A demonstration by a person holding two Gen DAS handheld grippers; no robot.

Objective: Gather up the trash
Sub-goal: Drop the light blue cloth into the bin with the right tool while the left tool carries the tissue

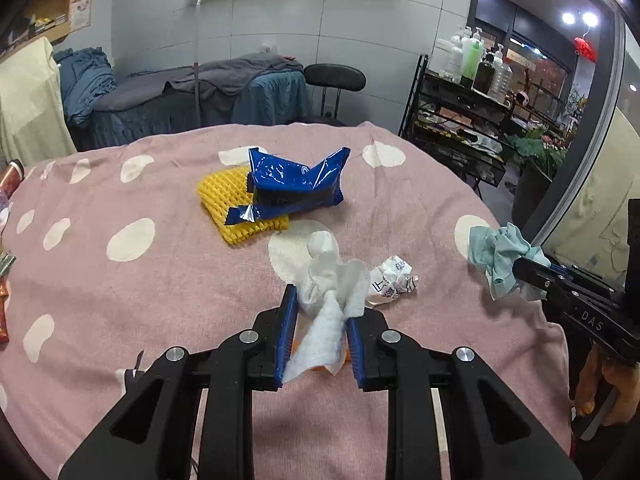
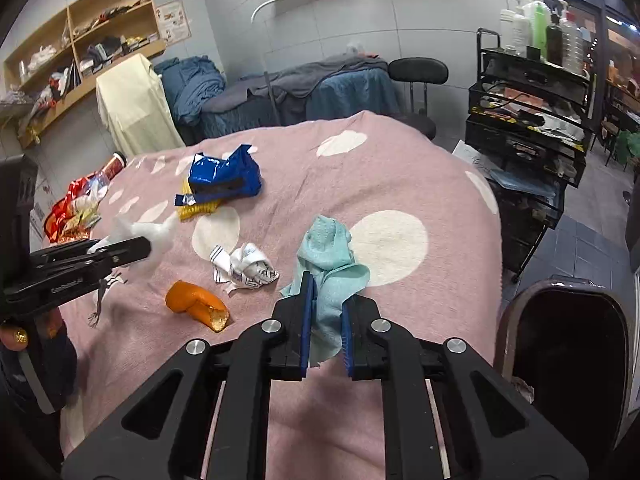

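Note:
My left gripper (image 1: 322,308) is shut on a white tissue (image 1: 330,292) and holds it above the pink dotted cloth (image 1: 120,288). My right gripper (image 2: 326,304) is shut on a light teal rag (image 2: 330,256); it also shows at the right of the left wrist view (image 1: 498,258). A crumpled printed paper (image 2: 246,266) and an orange peel (image 2: 196,304) lie on the cloth between the grippers. A blue snack wrapper (image 1: 294,182) rests on a yellow foam net (image 1: 236,208) farther back.
A dark bin (image 2: 568,328) stands at the right beside the table. More wrappers and a can (image 2: 80,200) lie at the table's left edge. A black trolley with bottles (image 2: 532,92), a stool (image 2: 418,72) and a covered bed (image 2: 288,88) stand behind.

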